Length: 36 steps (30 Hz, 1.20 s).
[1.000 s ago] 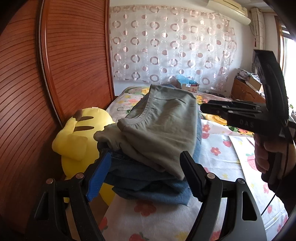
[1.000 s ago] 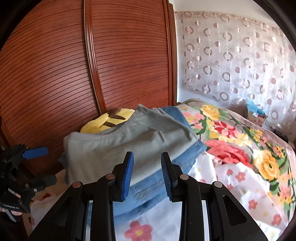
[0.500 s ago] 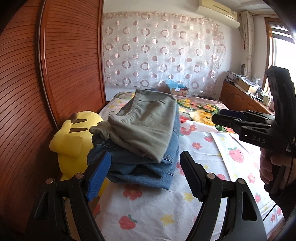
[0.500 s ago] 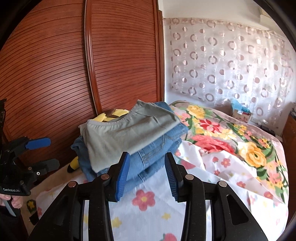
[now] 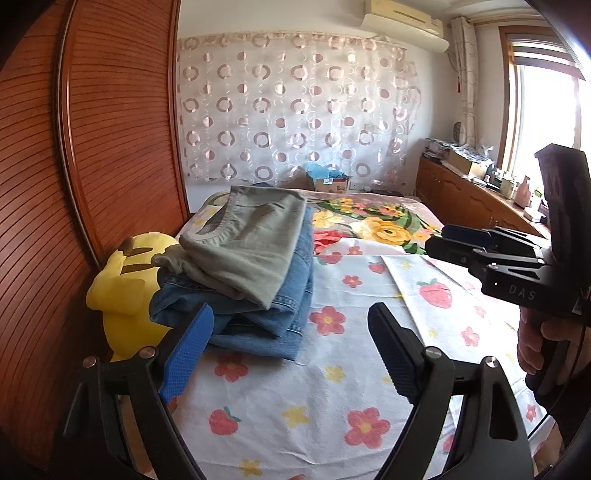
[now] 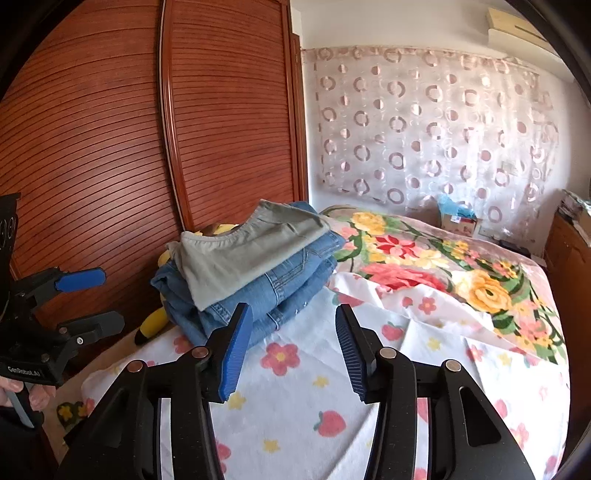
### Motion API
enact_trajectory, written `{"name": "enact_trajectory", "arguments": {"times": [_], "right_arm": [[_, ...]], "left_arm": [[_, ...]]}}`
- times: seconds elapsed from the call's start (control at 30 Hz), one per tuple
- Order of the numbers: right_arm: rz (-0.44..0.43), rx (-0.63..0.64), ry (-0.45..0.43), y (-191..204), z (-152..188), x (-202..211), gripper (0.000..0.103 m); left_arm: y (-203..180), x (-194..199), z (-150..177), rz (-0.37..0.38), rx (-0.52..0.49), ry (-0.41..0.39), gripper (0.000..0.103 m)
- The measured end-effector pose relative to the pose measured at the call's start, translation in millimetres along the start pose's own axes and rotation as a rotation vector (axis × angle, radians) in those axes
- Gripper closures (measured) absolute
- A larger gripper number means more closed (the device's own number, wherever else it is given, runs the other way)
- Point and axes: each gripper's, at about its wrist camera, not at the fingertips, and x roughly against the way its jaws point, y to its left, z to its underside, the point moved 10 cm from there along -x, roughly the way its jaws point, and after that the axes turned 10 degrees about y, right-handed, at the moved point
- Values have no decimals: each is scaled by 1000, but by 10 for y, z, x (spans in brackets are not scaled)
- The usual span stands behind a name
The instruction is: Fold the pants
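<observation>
A cardboard box (image 5: pixel 330 183) stands at the far end of the bed (image 5: pixel 332 369), at twelve o'clock in the left wrist view, with blue crumpled material (image 5: pixel 321 171) poking from its top; what else it holds cannot be made out. Readable writing is scant: "DAS" shows on the body of the right gripper (image 6: pixel 291 354), and "GenRobot.AI" on the left gripper (image 5: pixel 291 347) as seen from the right wrist. The folded pants lie in a stack at about ten o'clock on the bed's near corner, grey-green pants (image 5: pixel 251 243) on top of blue jeans (image 5: pixel 258 314), beside a yellow plush toy (image 5: pixel 125 280). The bed wears a white sheet printed with flowers and strawberries, and a floral blanket (image 5: pixel 376 221) farther back. A slatted wooden wardrobe (image 5: pixel 92 147) runs along nine o'clock; a circle-patterned curtain (image 5: pixel 295 110) hangs at twelve, an air conditioner (image 5: pixel 404 18) above it, a cluttered wooden cabinet (image 5: pixel 469 199) under the window at two. Both sets of jaws have just been opening; the left stand wide, the right about halfway, and neither holds anything.
</observation>
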Motion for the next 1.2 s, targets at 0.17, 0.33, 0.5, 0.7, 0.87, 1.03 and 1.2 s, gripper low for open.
{"name": "enact_trajectory", "arguments": {"times": [0.17, 0.33, 0.5, 0.7, 0.87, 1.03, 1.2], "right_arm": [[27, -21, -16, -10, 95, 158, 51], [65, -44, -33, -60, 237, 358, 45], [106, -76, -33, -86, 428, 548, 42], [165, -137, -36, -111, 616, 770, 40], [234, -178, -40, -97, 709, 926, 37], [275, -224, -53, -72, 743, 1065, 35], [339, -243, -85, -36, 775, 1246, 29]], "left_arm": [[-151, 80, 22, 6, -12, -10, 17], [-298, 91, 71, -4, -12, -4, 17], [-539, 125, 155, 19, -47, -14, 17], [-813, 204, 242, 54, -63, -17, 17], [-1004, 310, 266, 78, -70, -34, 17], [-1164, 409, 257, 90, -78, -69, 17], [-1277, 533, 229, 98, -82, -94, 17]]}}
